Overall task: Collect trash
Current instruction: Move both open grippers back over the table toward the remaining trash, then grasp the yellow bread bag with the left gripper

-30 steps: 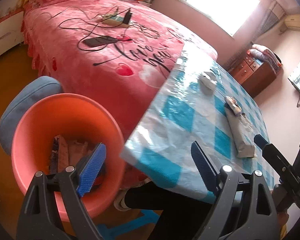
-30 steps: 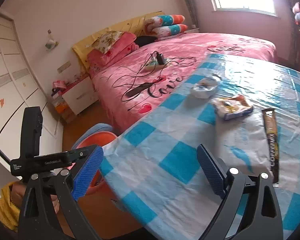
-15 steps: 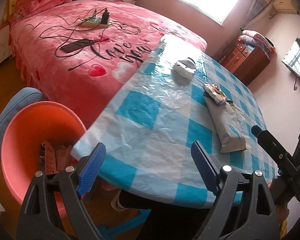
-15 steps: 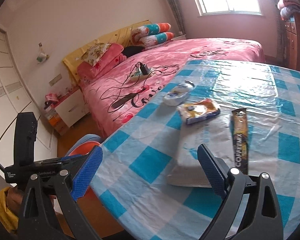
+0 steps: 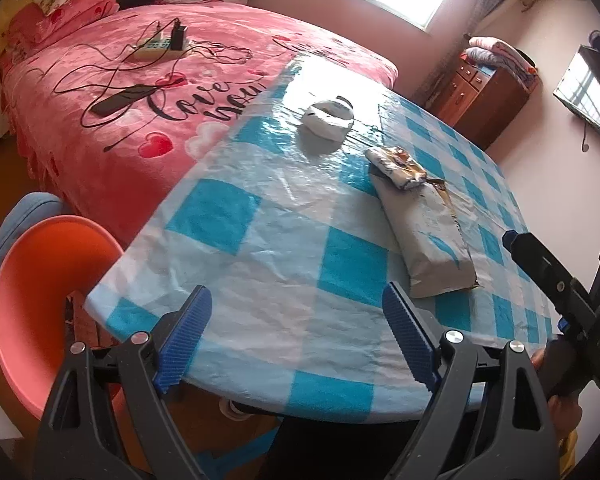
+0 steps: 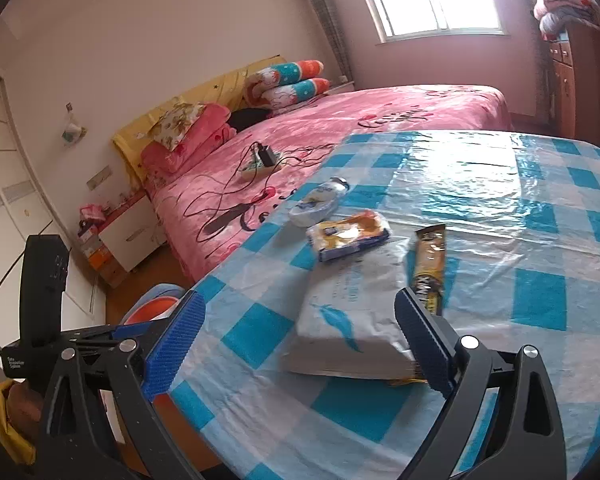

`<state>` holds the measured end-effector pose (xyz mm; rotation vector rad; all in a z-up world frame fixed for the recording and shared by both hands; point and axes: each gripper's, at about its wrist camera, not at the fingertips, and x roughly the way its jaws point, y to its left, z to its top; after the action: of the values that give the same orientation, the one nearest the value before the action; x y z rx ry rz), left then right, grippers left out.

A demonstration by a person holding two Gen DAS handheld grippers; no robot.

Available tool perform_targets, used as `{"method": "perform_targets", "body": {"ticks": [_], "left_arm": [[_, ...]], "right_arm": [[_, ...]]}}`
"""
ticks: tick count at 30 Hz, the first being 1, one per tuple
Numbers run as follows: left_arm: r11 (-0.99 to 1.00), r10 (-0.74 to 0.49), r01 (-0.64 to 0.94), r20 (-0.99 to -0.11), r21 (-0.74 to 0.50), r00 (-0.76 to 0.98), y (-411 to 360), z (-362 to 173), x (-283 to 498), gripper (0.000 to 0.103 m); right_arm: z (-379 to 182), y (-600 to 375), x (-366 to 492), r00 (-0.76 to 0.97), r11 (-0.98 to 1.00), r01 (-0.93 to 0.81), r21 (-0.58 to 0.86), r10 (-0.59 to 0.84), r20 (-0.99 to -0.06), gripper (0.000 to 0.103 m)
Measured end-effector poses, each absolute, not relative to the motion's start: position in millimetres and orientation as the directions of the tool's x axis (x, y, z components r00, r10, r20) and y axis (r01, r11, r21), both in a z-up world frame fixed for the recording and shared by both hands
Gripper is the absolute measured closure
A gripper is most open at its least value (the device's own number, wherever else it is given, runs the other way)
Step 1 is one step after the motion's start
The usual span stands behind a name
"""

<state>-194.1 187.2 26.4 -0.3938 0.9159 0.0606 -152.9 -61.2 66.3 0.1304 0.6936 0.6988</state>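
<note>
Left gripper (image 5: 296,338) hanging wide open and empty over the table (image 5: 260,240) edge, right gripper (image 6: 300,344) gaping empty around a white packet (image 6: 352,312), orange bin (image 5: 32,300) sitting beside the table.

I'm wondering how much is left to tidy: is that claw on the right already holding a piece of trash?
No, the right claw is open with nothing between its blue pads, and the white packet lies on the table.
</note>
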Motion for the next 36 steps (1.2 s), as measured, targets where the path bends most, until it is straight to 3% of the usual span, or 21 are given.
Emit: {"method": "perform_targets", "body": {"ticks": [21, 36], "left_arm": [[0.963, -0.153, -0.078, -0.761, -0.258, 0.631, 133, 54, -133, 0.016], [0.972, -0.17, 0.231, -0.804, -0.041, 0.57, 88, 49, -34, 0.016]], "right_arm": [[49, -144, -107, 0.609, 0.82, -0.365, 0.442, 0.569, -0.553, 0.008], [37, -181, -83, 0.582, 0.8, -0.294, 0.522, 0.583, -0.566, 0.008]]}}
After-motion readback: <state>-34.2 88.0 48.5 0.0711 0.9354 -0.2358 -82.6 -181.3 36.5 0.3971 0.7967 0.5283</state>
